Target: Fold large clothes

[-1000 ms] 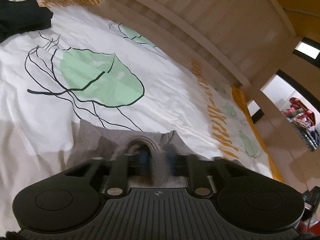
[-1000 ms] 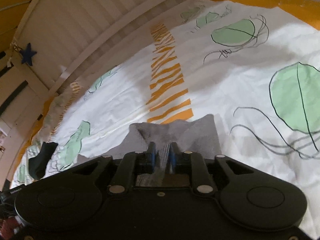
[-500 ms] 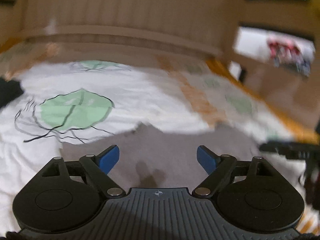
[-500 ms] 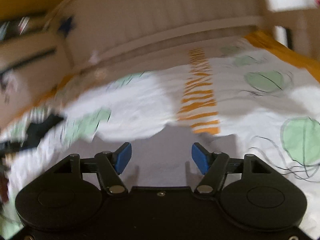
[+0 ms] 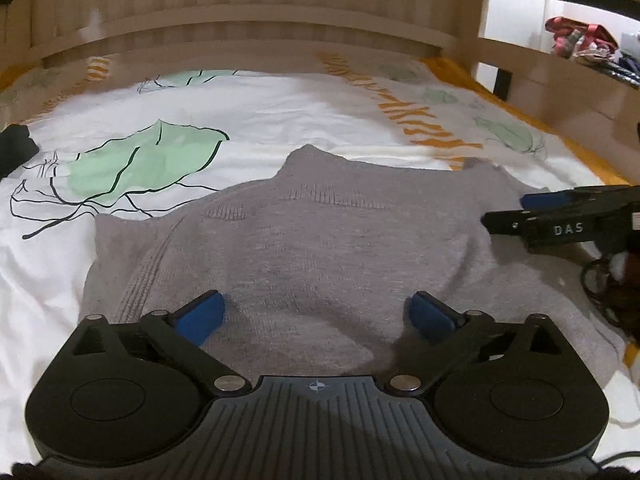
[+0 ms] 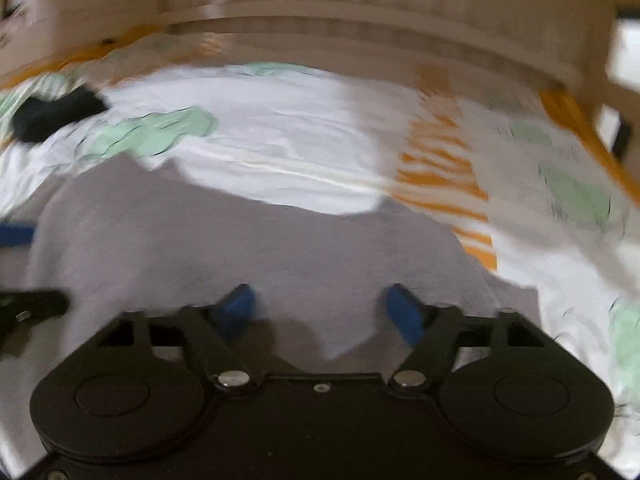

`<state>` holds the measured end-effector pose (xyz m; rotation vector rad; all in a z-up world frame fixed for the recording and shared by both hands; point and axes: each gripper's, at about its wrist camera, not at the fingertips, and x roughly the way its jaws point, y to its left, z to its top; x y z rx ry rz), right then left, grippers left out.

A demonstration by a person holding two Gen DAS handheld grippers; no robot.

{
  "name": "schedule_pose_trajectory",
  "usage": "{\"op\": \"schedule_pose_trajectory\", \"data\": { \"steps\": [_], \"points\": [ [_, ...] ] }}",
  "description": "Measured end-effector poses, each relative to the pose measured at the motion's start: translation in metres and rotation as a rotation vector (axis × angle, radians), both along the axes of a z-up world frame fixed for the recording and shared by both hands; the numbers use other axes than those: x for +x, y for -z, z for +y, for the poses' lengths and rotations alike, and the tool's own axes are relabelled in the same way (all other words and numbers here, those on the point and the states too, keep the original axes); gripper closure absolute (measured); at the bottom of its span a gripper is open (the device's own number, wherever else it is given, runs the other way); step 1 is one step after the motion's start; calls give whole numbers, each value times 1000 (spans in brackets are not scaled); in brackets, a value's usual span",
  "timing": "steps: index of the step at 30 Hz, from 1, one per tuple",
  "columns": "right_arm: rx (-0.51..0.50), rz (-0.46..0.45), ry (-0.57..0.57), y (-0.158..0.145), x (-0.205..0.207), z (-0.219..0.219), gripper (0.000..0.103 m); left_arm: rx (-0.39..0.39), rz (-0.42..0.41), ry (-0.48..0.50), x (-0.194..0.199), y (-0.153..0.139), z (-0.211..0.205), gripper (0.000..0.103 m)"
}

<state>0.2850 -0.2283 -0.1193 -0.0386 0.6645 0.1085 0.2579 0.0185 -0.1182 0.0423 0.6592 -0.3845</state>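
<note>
Across the middle of your left wrist view lies a white bedsheet (image 5: 280,120), printed with a green leaf outlined in black (image 5: 148,160) at left centre and a band of orange stripes (image 5: 424,120) at upper right. Along the top runs a pale wooden slatted bed rail (image 5: 256,4). At the left edge you see part of a black garment (image 5: 14,148). In the upper right corner, beyond the bed frame, sits a pile of red and dark items (image 5: 580,44), too small to identify. Your right wrist view is blurred; it shows the same sheet, stripes and black garment at upper left.
</note>
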Motion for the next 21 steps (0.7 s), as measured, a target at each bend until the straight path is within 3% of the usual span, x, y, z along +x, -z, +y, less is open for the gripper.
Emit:
{"op": "schedule_pose_trajectory", "data": {
  "steps": [4,9,15,21],
  "points": [
    [-36,-23,0,4,-4,5,16,0,12,8,-2,-3,1,1],
    [30,-16,-11,-11,-20,-8,15,-40,42,-12,-19,-18,18,1],
    [110,-66,18,-28,-84,-37,14,-85,70,-82,-48,-27,48,1],
    [214,-21,166,-28,-141,-73,12,-179,180,-183,-67,-19,76,1]
  ]
}}
